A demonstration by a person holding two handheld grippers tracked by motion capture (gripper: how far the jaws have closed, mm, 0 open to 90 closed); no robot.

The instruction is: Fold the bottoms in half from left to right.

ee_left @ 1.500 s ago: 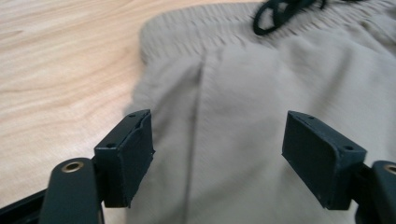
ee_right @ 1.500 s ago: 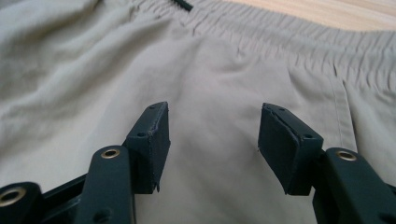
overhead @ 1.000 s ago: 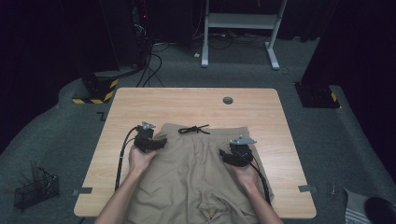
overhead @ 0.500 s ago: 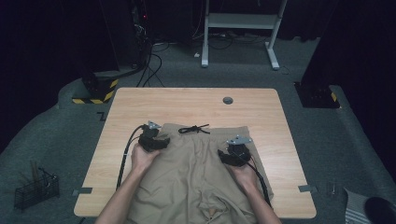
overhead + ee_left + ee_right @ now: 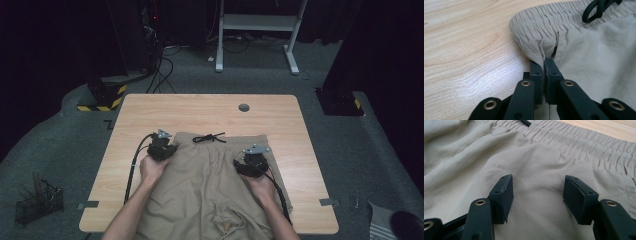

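Left gripper (image 5: 543, 65) just closed, pinching bunched waistband of khaki shorts (image 5: 599, 50)

No readable text, label, brand, number or sign anywhere. Tan shorts (image 5: 210, 185): plain fabric, no tag or print visible in high view or either gripper view. Table (image 5: 150, 115): bare wood grain, unmarked. Yellow-and-black hazard stripes on base (image 5: 102, 100) left beyond table and on base (image 5: 356, 103) at right: pattern only, no wording. Small red lights on dark equipment at back (image 5: 152, 17): too small to read.
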